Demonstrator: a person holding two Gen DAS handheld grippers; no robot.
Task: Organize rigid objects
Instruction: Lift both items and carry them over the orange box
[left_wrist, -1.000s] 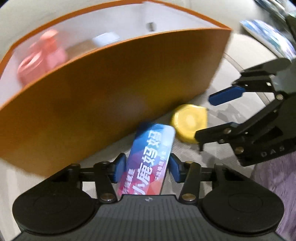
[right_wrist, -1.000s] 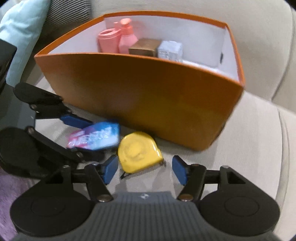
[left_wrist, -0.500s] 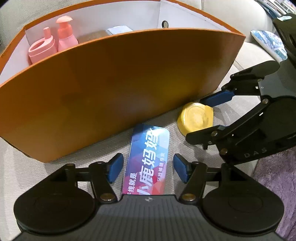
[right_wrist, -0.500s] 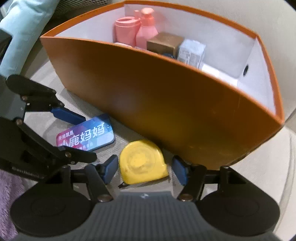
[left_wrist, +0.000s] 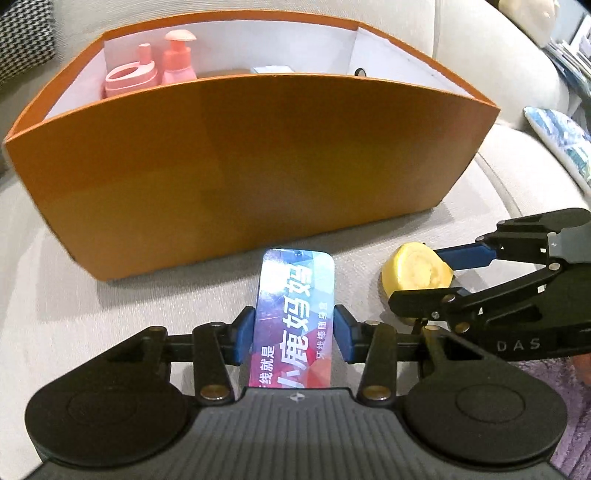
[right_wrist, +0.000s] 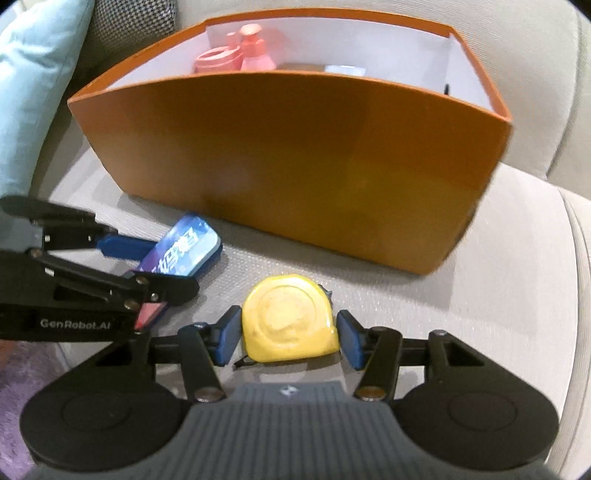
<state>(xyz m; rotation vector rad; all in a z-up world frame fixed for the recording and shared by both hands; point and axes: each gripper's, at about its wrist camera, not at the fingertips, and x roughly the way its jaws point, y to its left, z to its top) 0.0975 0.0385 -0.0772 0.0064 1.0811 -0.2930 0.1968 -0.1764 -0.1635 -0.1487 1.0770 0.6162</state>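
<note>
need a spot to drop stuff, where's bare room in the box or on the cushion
Inside the orange box, the right part beside the white packet looks free; the left end is crowded by the pink cup and pink pump bottle. On the cushion, bare fabric lies right of the yellow tape measure. The strip before the box is crowded by both grippers and the blue tin.

We see the box (left_wrist: 258, 155) on the sofa cushion (left_wrist: 110, 295), with two bottles (left_wrist: 177, 62) in its far left corner. Before it lie the flat pack (left_wrist: 295, 295) on the left and the tape measure (right_wrist: 290, 319) on the right, apart, each between a gripper's fingers.
</note>
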